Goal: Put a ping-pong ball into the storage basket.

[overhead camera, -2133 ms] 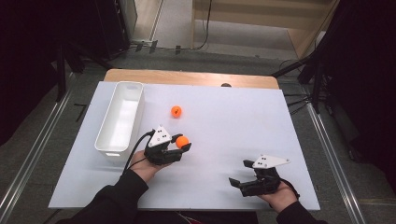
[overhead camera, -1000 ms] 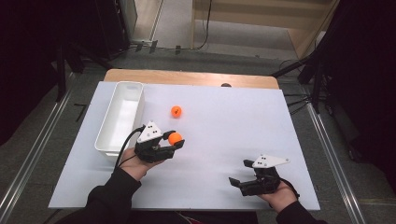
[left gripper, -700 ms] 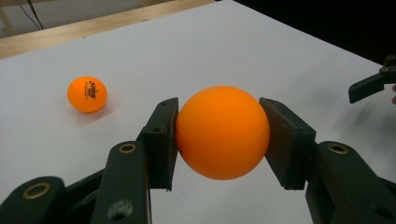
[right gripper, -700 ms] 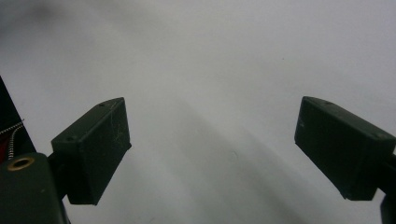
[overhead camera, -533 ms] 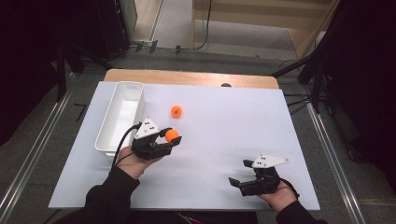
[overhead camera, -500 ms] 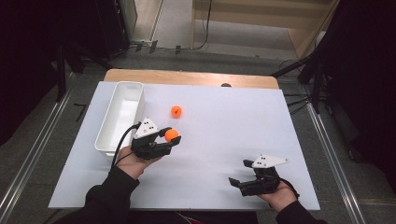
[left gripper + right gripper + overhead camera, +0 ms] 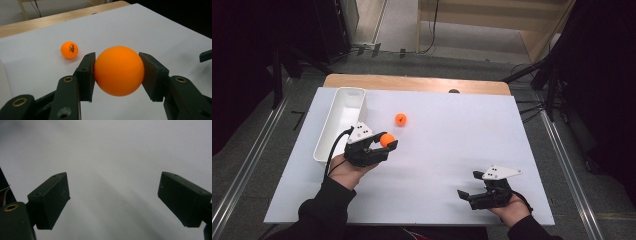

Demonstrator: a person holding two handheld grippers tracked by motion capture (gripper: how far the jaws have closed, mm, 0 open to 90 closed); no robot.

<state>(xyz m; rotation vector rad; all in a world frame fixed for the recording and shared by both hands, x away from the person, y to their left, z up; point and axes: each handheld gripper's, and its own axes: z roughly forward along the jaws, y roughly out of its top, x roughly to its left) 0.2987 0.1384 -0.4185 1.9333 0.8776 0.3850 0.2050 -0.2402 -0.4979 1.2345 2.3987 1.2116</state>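
The left tongs grip an orange ball between their two black jaws, lifted off the white surface and carried left toward the long white tray. Two seconds ago the same ball sat farther right, nearer the middle of the surface; it now hangs just beside the tray's near right wall, not yet over it. In the left gripper view the ball is squarely pinched, both pads pressed flat against its sides, with the white surface showing beneath it.

A second orange ball lies untouched on the surface, a little beyond the held one and right of the tray; it has not moved over the last two seconds. The left gripper view shows it resting alone, printed logo up.

The right tongs rest at the near right of the surface, jaws spread wide with nothing between them, as the right gripper view confirms, and they have kept their place throughout.

The shift suggests the first ball is on its way into the tray. What seems to remain is a short carry over the wall, a release, and then a return for the second ball.
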